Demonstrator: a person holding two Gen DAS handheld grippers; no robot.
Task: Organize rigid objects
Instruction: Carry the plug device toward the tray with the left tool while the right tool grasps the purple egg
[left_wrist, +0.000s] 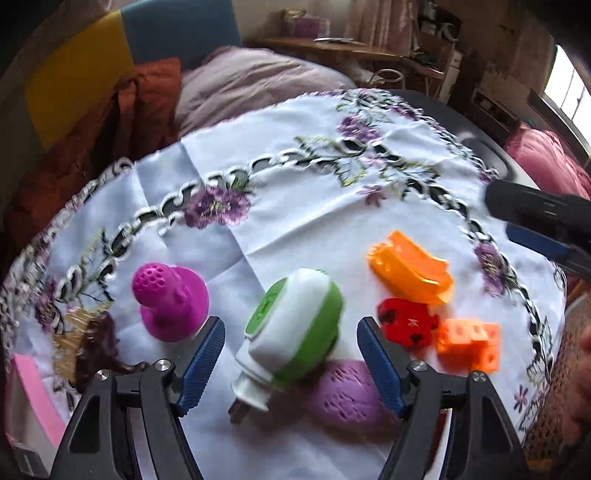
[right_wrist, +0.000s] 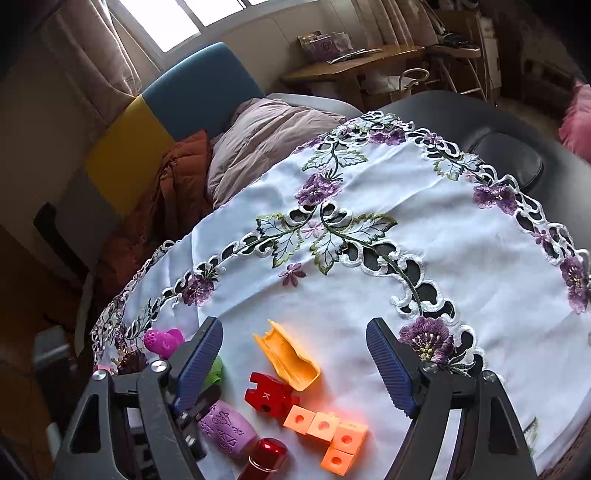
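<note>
Toys sit gathered in a loose cluster at the near edge of the tablecloth (right_wrist: 369, 295), so I judge the sorting well along. My left gripper (left_wrist: 291, 347) stands wide open around the green-and-white plug-in (left_wrist: 291, 328), its pads not pressing on it. My right gripper (right_wrist: 295, 369) hangs open and empty over the orange clip (right_wrist: 286, 356), red block (right_wrist: 271, 395) and orange cubes (right_wrist: 328, 432). Only the pink knob (left_wrist: 168, 299) lies a little apart, left of the group; I reckon that comes next.
</note>
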